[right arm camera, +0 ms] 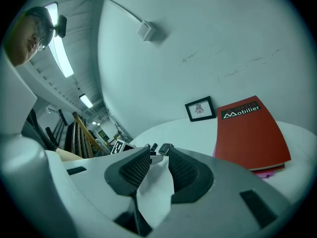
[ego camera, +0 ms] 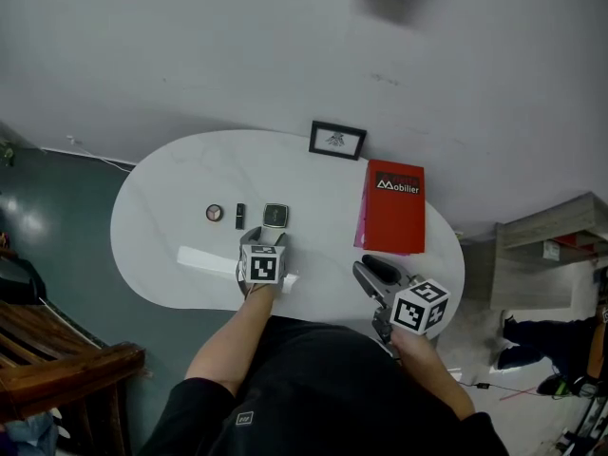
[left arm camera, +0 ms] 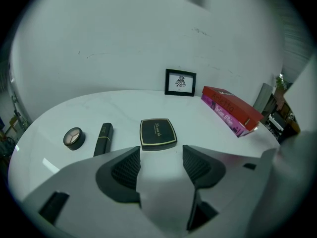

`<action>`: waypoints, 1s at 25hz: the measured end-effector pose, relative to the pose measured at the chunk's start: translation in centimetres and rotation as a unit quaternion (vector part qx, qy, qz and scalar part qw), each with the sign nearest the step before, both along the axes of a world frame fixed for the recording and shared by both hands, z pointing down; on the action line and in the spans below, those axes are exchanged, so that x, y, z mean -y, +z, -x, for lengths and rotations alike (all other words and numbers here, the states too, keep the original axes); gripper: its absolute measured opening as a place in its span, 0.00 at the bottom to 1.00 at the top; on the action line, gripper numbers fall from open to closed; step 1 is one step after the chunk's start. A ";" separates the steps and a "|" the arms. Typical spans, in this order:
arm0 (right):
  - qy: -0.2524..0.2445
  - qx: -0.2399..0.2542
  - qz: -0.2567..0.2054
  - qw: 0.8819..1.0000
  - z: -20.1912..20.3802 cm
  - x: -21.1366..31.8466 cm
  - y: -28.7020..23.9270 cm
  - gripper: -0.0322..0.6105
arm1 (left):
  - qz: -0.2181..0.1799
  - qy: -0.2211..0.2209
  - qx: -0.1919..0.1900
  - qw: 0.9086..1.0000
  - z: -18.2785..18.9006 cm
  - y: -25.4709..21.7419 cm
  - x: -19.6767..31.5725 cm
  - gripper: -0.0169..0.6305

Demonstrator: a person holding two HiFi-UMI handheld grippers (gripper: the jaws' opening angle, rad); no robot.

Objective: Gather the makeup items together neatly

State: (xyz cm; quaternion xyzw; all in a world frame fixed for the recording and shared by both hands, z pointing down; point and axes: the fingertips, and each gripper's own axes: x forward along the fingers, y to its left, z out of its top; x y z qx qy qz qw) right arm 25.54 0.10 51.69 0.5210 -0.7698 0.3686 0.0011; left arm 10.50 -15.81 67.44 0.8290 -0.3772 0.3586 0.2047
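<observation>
Peeking over right claw point(right arm camera: 158, 156): compact point(right arm camera: 165, 148), half-hidden.

Tabletop point(ego camera: 161, 207) looks like smooth white marble-ish stuff with a soft sheen. The square compact point(left arm camera: 157, 133) and the lipstick tube point(left arm camera: 103, 138) look like glossy black plastic with gold trim. At 3 o'clock of them, the red book point(ego camera: 394, 207) has a slick paper cover. The bench point(ego camera: 85, 361) at 8 o'clock is dark varnished wood.

Lipstick point(left arm camera: 103, 139) between eyeshadow pot point(left arm camera: 74, 138) and compact point(left arm camera: 157, 133)
</observation>
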 end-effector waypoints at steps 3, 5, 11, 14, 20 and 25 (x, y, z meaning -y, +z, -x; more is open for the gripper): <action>0.008 0.001 0.001 1.000 -1.1 -0.9 0.1 0.25 | 0.000 -0.005 -0.004 1.000 -0.2 -0.1 -0.3 0.43; 0.014 0.005 0.002 1.000 -1.8 -1.5 0.2 0.25 | -0.004 -0.003 -0.004 1.000 -0.6 -0.3 -0.4 0.42; 0.026 0.010 0.005 1.000 -3.3 -2.8 0.5 0.25 | -0.019 -0.010 0.011 1.000 -1.0 -0.5 0.0 0.42; 0.031 0.011 0.007 0.999 -4.0 -3.1 0.7 0.25 | -0.022 -0.014 0.018 1.000 -0.8 -0.4 0.5 0.45; 0.030 0.028 0.001 0.999 -4.3 -2.9 0.8 0.25 | -0.040 -0.031 -0.019 0.999 -0.2 -4.4 0.8 0.43; -0.002 0.023 -0.016 1.000 -3.2 -0.4 1.4 0.24 | -0.061 -0.050 -0.085 0.993 2.8 -10.7 -1.4 0.35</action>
